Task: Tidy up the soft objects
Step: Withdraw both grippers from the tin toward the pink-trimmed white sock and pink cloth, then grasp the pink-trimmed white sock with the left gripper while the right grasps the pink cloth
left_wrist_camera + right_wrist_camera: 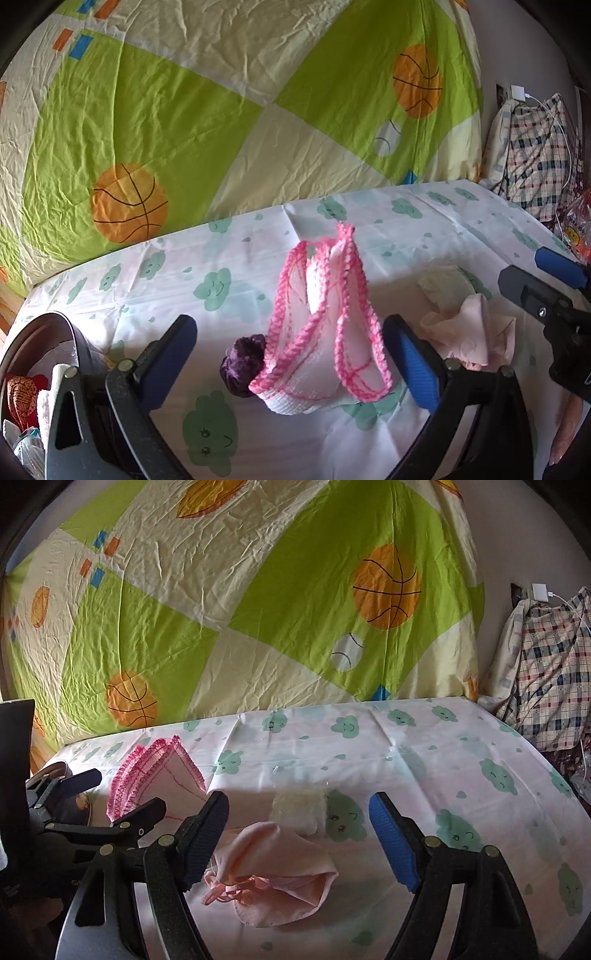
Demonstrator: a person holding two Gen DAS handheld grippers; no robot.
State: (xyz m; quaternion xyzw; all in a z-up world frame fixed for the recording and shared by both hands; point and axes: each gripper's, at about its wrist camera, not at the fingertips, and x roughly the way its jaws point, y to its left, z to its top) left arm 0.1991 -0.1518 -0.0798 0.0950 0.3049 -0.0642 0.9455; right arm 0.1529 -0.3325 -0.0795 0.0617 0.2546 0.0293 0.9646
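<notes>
Flanking crumpled pink-edged gauze cloth (325, 332) — left tool (291, 354)

A surface (424, 746) in front of me wears a white cover with green clouds. Behind it hangs my green and cream sheet (229, 602) with basketballs. Far right, plaid cloth (550, 672) is heaped below a white charger (540, 592).

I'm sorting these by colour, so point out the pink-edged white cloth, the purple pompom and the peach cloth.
pink-edged white cloth (325, 328): left wrist view, on its white middle.
purple pompom (242, 363): left wrist view, on its fuzzy centre.
peach cloth (280, 871): right wrist view, on its smooth upper fold.
</notes>
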